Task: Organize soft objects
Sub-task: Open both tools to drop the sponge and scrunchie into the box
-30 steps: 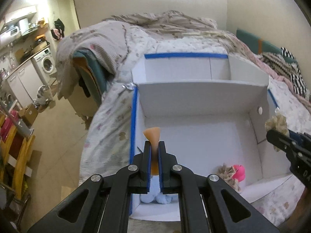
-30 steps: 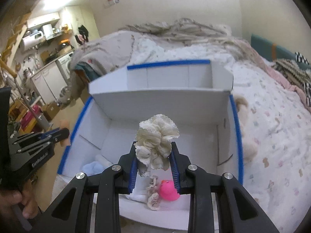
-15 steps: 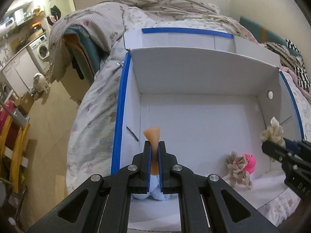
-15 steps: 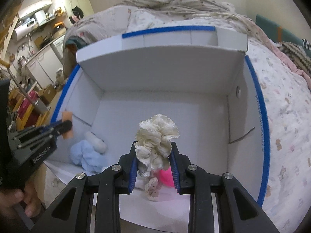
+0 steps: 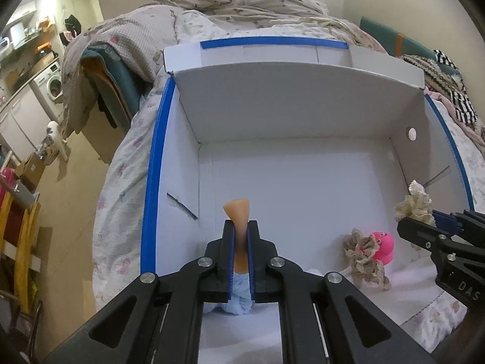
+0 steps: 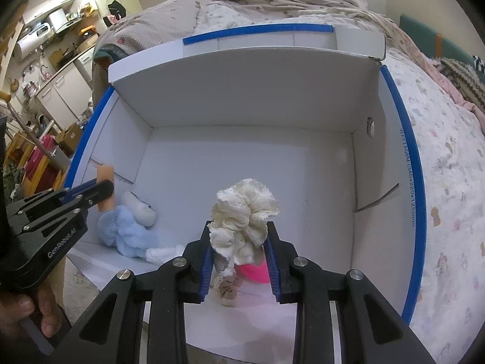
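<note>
A white cardboard box (image 5: 291,182) with blue-taped edges lies open on the bed; it also shows in the right wrist view (image 6: 248,163). My left gripper (image 5: 240,230) is shut on a flat orange sponge (image 5: 237,212) over the box's near left corner. My right gripper (image 6: 239,242) is shut on a cream lace scrunchie (image 6: 244,212) over the near right part. Inside the box lie a light blue plush toy (image 6: 124,230), a pink octopus toy (image 5: 382,242) and a beige lace scrunchie (image 5: 363,257). The left gripper also shows in the right wrist view (image 6: 100,191).
The bed has a floral sheet (image 6: 448,163) and crumpled blankets (image 5: 242,3) behind the box. A striped cloth (image 5: 451,91) lies at the far right. To the left are the floor, a washing machine (image 5: 51,85) and a yellow wooden frame (image 5: 21,242).
Both grippers have moved forward and down toward the box, which now fills more of each view. Both still hold their objects.
</note>
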A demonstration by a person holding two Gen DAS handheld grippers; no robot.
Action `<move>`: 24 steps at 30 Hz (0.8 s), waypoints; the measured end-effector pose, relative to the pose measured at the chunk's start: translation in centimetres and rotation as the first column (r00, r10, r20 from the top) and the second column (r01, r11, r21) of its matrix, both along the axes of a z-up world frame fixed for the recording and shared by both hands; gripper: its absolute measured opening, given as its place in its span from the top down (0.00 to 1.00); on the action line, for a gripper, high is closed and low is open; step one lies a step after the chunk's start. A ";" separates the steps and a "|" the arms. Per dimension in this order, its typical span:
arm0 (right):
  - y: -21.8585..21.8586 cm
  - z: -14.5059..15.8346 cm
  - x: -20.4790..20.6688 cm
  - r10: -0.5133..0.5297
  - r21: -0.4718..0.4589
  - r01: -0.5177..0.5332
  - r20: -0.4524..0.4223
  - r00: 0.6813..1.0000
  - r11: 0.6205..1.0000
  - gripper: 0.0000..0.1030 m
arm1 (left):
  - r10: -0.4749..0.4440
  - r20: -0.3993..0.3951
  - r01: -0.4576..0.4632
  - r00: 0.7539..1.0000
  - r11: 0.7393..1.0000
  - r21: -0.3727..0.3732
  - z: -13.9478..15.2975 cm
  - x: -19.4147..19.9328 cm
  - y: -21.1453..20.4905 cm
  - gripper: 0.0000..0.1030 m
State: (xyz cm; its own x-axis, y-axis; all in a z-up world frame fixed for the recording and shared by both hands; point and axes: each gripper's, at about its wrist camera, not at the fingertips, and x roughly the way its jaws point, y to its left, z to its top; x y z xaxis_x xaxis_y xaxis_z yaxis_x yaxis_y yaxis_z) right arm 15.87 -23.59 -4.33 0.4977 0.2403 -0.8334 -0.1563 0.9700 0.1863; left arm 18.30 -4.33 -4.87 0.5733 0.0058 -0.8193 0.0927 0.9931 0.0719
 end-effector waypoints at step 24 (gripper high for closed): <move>0.1 1.4 -0.6 -0.019 0.070 0.014 0.071 0.997 0.997 0.00 | 0.022 0.010 -0.022 1.000 1.000 0.002 0.6 -0.5 0.3 0.37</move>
State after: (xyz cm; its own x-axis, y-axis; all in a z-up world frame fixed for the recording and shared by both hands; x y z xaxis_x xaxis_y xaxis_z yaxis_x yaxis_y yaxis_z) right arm 15.32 -23.48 -2.98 0.5602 0.2873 -0.7770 -0.1558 0.9577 0.2419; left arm 17.80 -4.05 -4.28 0.5812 0.0199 -0.8135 0.0705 0.9947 0.0747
